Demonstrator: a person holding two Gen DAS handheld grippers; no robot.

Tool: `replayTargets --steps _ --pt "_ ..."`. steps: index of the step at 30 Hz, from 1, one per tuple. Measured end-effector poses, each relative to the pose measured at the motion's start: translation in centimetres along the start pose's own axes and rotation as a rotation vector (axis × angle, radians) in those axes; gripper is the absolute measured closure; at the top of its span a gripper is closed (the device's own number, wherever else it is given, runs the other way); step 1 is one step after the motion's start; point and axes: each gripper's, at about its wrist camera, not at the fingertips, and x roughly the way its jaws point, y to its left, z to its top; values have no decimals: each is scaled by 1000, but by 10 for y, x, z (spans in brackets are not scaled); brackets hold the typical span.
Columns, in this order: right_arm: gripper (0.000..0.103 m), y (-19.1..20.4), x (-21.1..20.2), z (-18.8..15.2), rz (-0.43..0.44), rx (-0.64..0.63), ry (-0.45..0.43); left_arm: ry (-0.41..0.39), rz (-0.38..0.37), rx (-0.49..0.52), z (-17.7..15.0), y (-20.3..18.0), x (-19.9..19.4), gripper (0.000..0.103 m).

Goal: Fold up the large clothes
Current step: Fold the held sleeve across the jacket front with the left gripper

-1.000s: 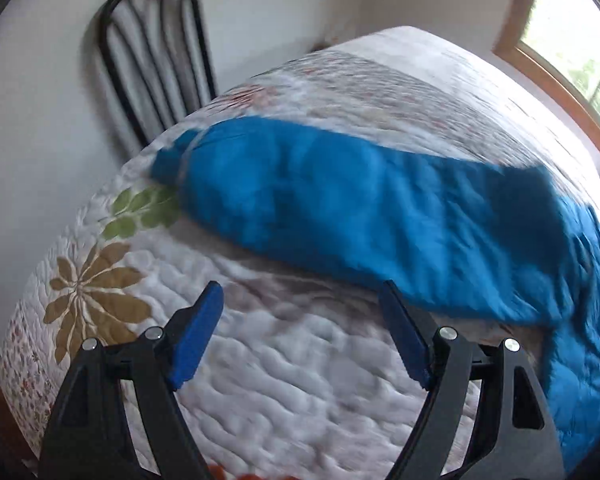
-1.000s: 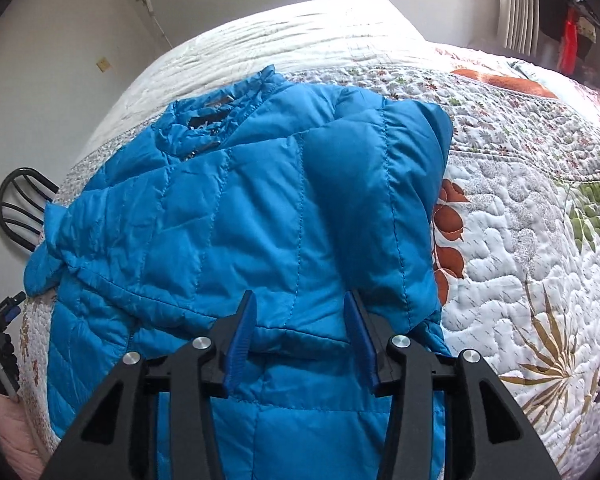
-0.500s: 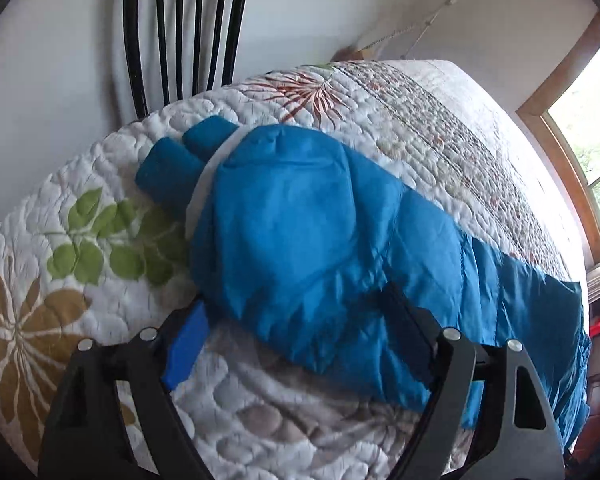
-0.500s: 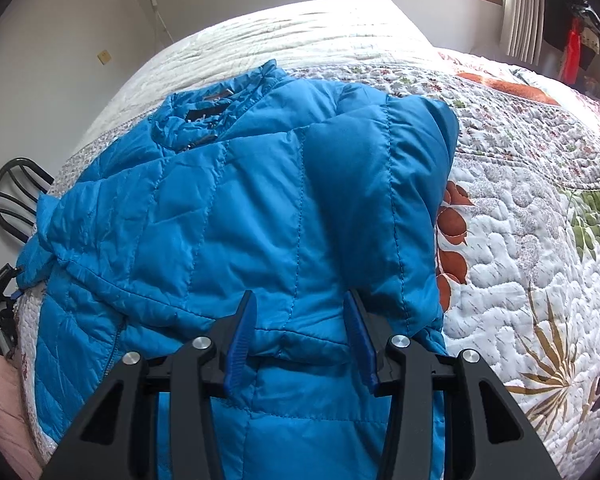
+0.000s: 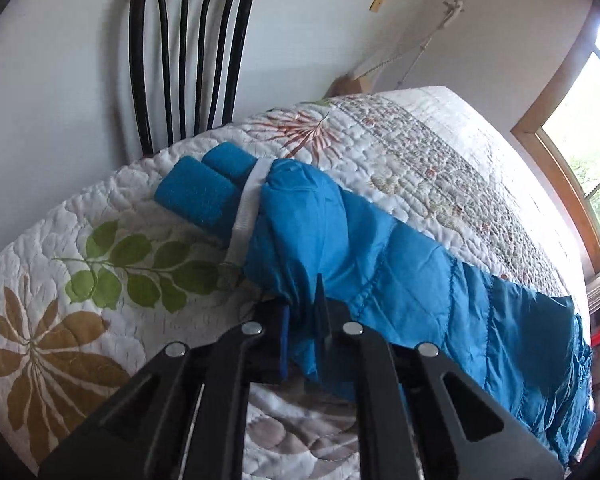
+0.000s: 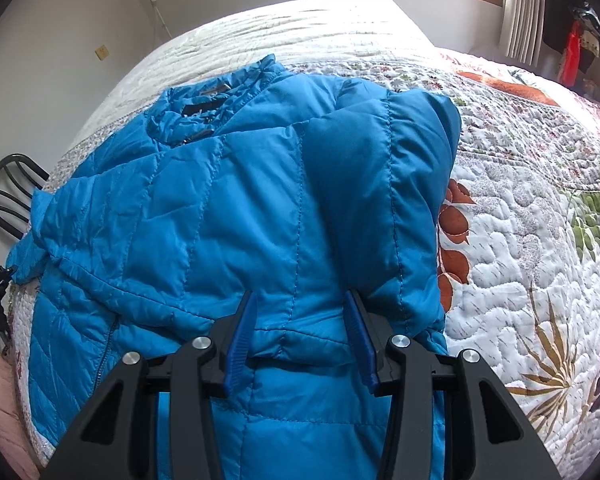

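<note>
A blue puffer jacket (image 6: pixel 228 216) lies spread on the quilted bed (image 6: pixel 532 248), collar toward the window. One sleeve is folded over its front on the right side. The other sleeve (image 5: pixel 340 240) stretches toward the bed's corner and ends in a white band and a blue knit cuff (image 5: pixel 200 196). My left gripper (image 5: pixel 302 304) is shut on this sleeve's near edge, with fabric bunched between the pads. My right gripper (image 6: pixel 300 320) hovers low over the jacket's lower front. Its jaws stand partly apart, with a ridge of fabric lying between them.
A black spindle-back chair (image 5: pixel 188 52) stands against the wall beside the bed's corner. A wood-framed window (image 5: pixel 572 148) is at the far end. Red and dark items (image 6: pixel 580 52) hang at the right. Bare floral quilt (image 5: pixel 80 320) surrounds the jacket.
My left gripper came in over the sleeve near its cuff and closed on the fabric. The right gripper and the jacket body stayed put.
</note>
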Motion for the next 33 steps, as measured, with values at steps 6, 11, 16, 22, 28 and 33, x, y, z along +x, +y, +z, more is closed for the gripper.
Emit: replayTargets --steps 6,11,16,22,28,33 --pt "58 5 -23 -2 -56 11 -15 -127 -52 120 -15 -45 -56 97" --pt "58 8 -27 -3 -67 4 -28 -193 -203 312 -51 -133 -114 97" --pt "58 9 -19 -2 -62 -3 -9 -155 -379 517 -113 -238 -139 97" --pt "58 5 -15 -2 -55 0 -3 -60 -508 688 -194 -334 -133 96" --pt "57 3 -3 -2 -51 1 20 191 -466 753 -237 -368 -57 95" --pt "57 5 0 -3 -58 -8 22 220 -447 791 -247 -361 -39 92"
